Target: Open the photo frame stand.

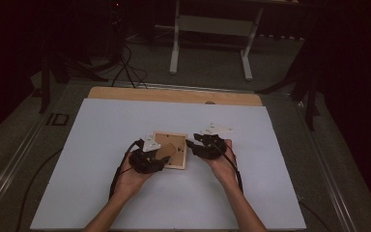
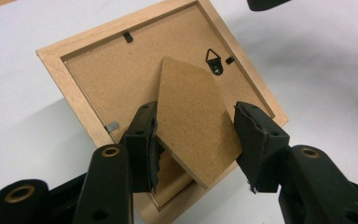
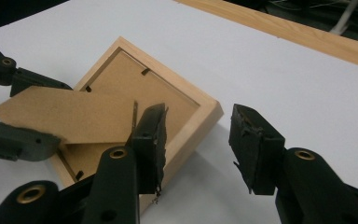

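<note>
A light wooden picture frame [image 1: 178, 162] lies face down on the white board [image 1: 101, 145], its brown backing up [image 2: 107, 79]. The backing's pointed cardboard stand [image 2: 196, 121] is lifted off the back. My left gripper [image 2: 198, 140] is shut on that stand, one jaw against each side edge; in the high view the left gripper [image 1: 165, 158] sits at the frame's near left. My right gripper [image 3: 198, 140] is open at the frame's right side, the frame's corner [image 3: 212, 112] lying just ahead of the gap and nothing between the pads. In the high view the right gripper [image 1: 192, 143] points left at the frame.
A wooden strip [image 1: 174, 95] runs along the board's far edge. Beyond it stand a white desk's legs [image 1: 175, 48], with cables [image 1: 125, 67] on the floor. A black triangular hanger [image 2: 213, 60] and small clips sit on the backing. Bare white board surrounds the frame.
</note>
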`<state>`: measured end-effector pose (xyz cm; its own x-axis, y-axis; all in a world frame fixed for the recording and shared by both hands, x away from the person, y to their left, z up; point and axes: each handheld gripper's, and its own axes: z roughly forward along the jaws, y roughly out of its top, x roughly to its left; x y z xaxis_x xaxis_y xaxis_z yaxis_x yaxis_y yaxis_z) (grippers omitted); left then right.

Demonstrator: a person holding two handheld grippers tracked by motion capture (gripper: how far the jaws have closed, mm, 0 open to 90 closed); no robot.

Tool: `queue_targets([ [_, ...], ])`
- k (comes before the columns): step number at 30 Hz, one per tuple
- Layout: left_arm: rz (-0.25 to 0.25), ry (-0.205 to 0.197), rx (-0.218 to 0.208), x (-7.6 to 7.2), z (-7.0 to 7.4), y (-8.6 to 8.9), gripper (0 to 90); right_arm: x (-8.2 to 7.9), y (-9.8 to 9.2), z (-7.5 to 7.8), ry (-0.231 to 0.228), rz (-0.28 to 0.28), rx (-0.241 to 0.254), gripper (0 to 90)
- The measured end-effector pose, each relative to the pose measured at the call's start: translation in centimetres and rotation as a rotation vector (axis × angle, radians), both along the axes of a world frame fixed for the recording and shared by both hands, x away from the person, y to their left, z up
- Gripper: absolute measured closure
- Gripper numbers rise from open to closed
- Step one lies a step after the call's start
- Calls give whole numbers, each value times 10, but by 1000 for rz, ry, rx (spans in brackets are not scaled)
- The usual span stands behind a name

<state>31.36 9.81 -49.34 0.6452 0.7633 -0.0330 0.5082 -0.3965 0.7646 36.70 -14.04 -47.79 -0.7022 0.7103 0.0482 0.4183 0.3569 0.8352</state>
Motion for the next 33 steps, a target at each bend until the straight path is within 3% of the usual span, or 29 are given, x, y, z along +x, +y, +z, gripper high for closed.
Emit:
queue_targets([
  [3, 1, 0, -6, -1, 0, 1, 530, 1, 3, 0, 8, 15, -4, 555],
  [4, 4, 1, -7, -4, -1, 2, 530, 1, 8, 1, 16, 52, -10, 555],
  [6, 2, 5, -8, -4, -2, 4, 530, 1, 11, 0, 23, 67, -14, 555],
  [10, 4, 21, -21, -5, -4, 6, 530, 2, 14, 0, 31, 71, -15, 552],
  [16, -2, 36, -31, -6, -4, 9, 529, 9, 16, -4, 82, 81, 13, 518],
  [17, -3, 22, -29, -7, -4, 8, 529, 12, 17, -7, 109, 79, 14, 492],
  [21, -5, 8, -15, -9, -4, 7, 530, 14, 17, -10, 136, 78, 22, 476],
  [22, -11, -15, -1, -12, -3, 6, 530, 15, 16, -11, 152, 80, 31, 444],
  [33, -29, -98, 43, -25, -2, 3, 530, 18, 12, -11, 189, 100, 56, 402],
])
